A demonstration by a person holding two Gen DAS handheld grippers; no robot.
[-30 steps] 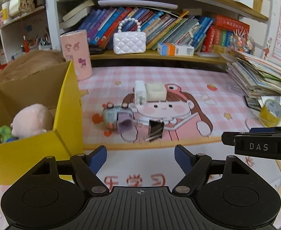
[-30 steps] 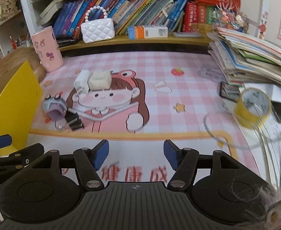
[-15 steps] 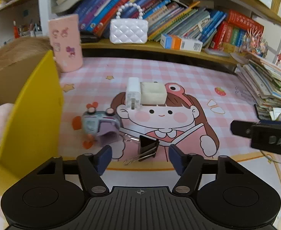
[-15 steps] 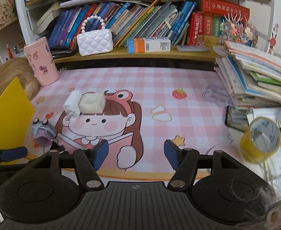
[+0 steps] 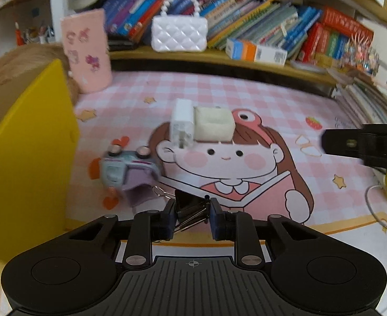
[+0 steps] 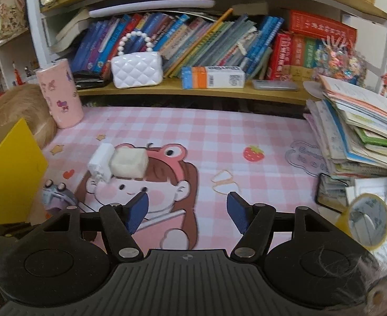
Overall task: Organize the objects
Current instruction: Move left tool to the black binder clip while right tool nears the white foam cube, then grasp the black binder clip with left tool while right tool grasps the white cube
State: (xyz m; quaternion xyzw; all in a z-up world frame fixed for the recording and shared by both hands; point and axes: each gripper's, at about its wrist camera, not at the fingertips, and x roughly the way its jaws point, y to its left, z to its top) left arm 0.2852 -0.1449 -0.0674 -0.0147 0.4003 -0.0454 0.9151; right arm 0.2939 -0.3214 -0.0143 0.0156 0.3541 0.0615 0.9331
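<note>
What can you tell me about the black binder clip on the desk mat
The binder clip is small, with a black folded body that looks like metal and thin silver wire handles, one pointing back toward the toy camera, another slanting down toward the front. It lies on the pink cartoon mat near its front edge, beside the yellow box. The left gripper has just been closing and its blue pads now press on the clip's two sides.
</note>
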